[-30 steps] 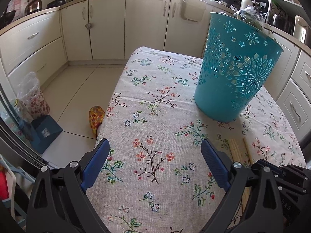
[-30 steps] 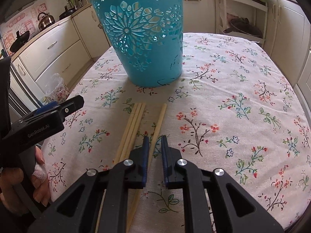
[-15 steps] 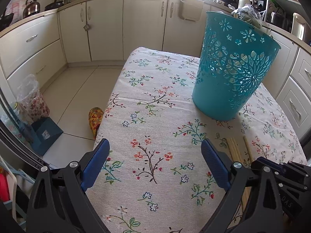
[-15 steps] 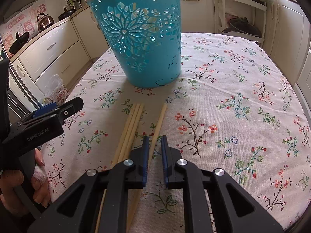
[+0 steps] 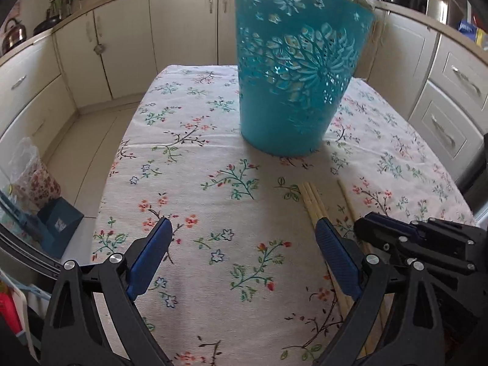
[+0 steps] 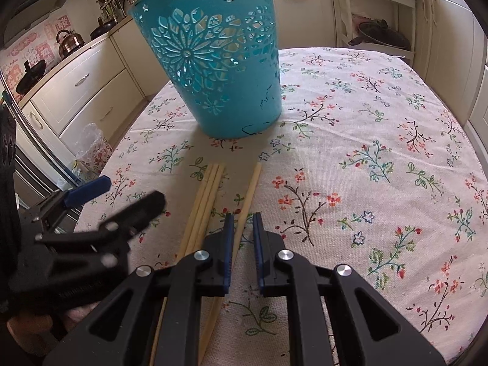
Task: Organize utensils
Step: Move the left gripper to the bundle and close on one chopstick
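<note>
Now closing right gripper (image 6: pixel 243 222) on lone stick (image 6: pixel 251 183): jaws just drawn in to a narrow slit with the stick running between them. Lying flat on bench (image 6: pixel 350 158), tip aimed at bin (image 6: pixel 213 70), set upright just beyond. Gripped toward the near end, probably to swing the far tip up and over the rim. Chosen first, likely, for lying apart from bundle (image 6: pixel 210 189) of three just to its left, packed side by side and touching; easier to pinch cleanly without dragging neighbours. Left gripper (image 5: pixel 242 224) held alongside, jaws wide and empty, right beside bundle, seemingly ready to take those next or to steady bin. Judged barely begun: all four sticks on the cloth, none seen through the cut-outs.
</note>
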The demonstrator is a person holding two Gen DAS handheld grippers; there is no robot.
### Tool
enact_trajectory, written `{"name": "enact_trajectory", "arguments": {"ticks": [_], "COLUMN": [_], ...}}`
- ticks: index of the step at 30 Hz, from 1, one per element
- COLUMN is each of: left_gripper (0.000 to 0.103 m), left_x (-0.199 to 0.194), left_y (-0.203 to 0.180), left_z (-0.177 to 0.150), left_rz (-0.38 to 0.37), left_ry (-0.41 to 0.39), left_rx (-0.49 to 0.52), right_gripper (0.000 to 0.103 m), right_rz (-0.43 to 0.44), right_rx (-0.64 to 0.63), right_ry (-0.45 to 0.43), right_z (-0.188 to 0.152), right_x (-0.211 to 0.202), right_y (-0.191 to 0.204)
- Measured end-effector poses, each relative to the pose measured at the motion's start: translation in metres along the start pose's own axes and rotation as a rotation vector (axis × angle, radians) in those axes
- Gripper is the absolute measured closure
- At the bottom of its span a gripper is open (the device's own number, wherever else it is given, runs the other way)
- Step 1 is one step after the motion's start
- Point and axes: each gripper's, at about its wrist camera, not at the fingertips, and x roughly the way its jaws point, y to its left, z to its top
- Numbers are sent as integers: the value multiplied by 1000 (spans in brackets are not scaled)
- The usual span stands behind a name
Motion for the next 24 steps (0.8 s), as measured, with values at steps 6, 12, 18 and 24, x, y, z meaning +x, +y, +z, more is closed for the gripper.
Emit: {"name": "enact_trajectory", "arguments": {"ticks": [6, 12, 18, 24], "left_gripper": [12, 12, 12, 15], "left_x": [7, 13, 15, 18], "left_y": [-3, -18, -19, -21], "left_z": [1, 1, 1, 1], "left_rz": [-9, 4, 27, 51], "left_ry": [33, 52, 70, 82], "left_rx": [-18, 40, 34, 47], "right_gripper": [93, 93, 93, 93], "right_rz": [-2, 6, 8, 11], "right_rx": [30, 108, 125, 127], "right_ry": [0, 0, 2, 4], "right_z": [0, 2, 2, 2], "right_x": [-3, -10, -10, -10], "right_y": [-7, -26, -30, -30]}}
